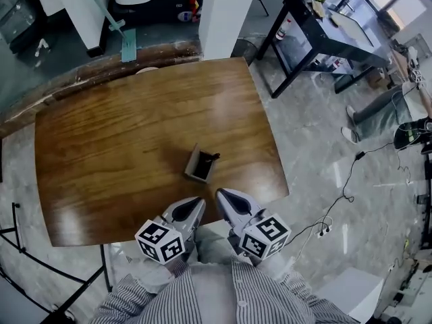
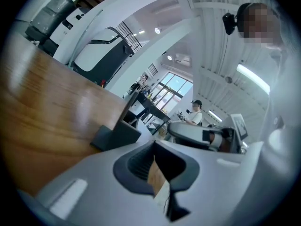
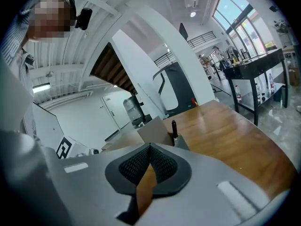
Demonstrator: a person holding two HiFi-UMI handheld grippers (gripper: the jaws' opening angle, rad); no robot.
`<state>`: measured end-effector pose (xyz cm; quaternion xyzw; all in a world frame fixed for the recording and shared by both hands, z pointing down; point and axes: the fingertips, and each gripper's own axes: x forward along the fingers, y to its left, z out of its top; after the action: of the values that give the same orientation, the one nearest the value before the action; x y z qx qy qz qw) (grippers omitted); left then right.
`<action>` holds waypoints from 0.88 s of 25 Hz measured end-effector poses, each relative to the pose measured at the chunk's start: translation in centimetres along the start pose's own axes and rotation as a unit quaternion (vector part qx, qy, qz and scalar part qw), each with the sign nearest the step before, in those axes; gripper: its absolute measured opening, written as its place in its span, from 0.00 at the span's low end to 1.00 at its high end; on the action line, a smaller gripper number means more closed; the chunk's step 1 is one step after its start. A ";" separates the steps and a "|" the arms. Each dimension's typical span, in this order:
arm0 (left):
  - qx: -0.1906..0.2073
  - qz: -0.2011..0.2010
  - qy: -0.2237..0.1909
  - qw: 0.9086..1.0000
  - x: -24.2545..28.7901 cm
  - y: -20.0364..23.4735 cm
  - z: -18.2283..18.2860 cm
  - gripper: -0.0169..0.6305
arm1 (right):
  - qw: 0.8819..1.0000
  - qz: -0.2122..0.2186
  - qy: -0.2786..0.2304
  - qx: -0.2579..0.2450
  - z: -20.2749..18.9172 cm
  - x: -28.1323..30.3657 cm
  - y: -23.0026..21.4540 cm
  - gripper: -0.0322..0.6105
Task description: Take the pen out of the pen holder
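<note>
1. Step now, I think: get to the pen. Nothing is grabbed yet. The pen [image 1: 211, 157] stands in the pen holder [image 1: 200, 165], mid-table, a bit ahead of both grippers & not touching them.
2. The left gripper [image 1: 193, 205] has its jaws pressed together w/ nothing in them. The right gripper [image 1: 225, 197] is the same: tips tight together, empty.
3. To do it well: the right gripper looks best placed, as its own view shows the pen top poking up just ahead. Open the jaws first, come in from above, then pinch the bit that sticks out.
4. Pull up slow, along the line of the pen. The pen holder looks light & may tip or slide, so the left gripper could press on a side wall to keep it put.
5. The pen is a thin, dark stick. It looks smooth, so it may slip. It leans in a corner.
6. The pen holder is a small square box w/ an open top & flat thin walls, dark inside.
7. The table [image 1: 101, 154] is brown wood, shiny, w/ long lines in it. Things prob. slide easy on it.
8. The pads [image 3: 133, 167] are dark & bumpy like a net, good for grip. The gripper bodies are smooth grey plastic. Each has a cube [image 1: 160, 240] w/ black & white squares.
</note>
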<state>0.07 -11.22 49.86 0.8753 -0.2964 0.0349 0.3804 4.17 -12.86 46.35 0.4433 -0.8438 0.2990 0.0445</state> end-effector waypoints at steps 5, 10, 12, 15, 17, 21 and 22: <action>-0.009 -0.001 -0.006 1.000 1.0 1.4 -0.5 0.04 | 1.000 -0.007 0.007 -0.010 -0.1 1.9 -2.0 0.05; -0.027 0.012 -0.012 0.999 1.6 2.8 -0.7 0.04 | 1.000 -0.011 0.013 -0.012 0.0 3.5 -3.7 0.10; -0.037 0.017 -0.016 0.999 1.7 3.2 -0.9 0.04 | 1.000 -0.012 0.018 -0.016 -0.1 4.2 -4.2 0.13; -0.055 0.024 -0.019 0.998 1.7 3.9 -1.4 0.04 | 0.999 -0.016 0.021 -0.025 -0.1 5.2 -4.7 0.17; -0.061 0.026 -0.018 0.998 1.6 4.1 -1.7 0.04 | 0.999 -0.015 0.020 -0.026 0.2 5.8 -4.9 0.23; -0.071 0.024 -0.016 0.997 1.7 4.5 -1.9 0.04 | 0.999 -0.014 0.018 -0.035 0.8 7.0 -5.2 0.25; -0.075 0.022 -0.018 0.997 1.7 4.6 -1.8 0.04 | 0.999 -0.015 0.018 -0.037 0.8 7.2 -5.3 0.25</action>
<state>-0.80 -13.25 54.63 0.8381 -0.3244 0.0055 0.4386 4.10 -20.81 50.62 0.4487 -0.8466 0.2748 0.0803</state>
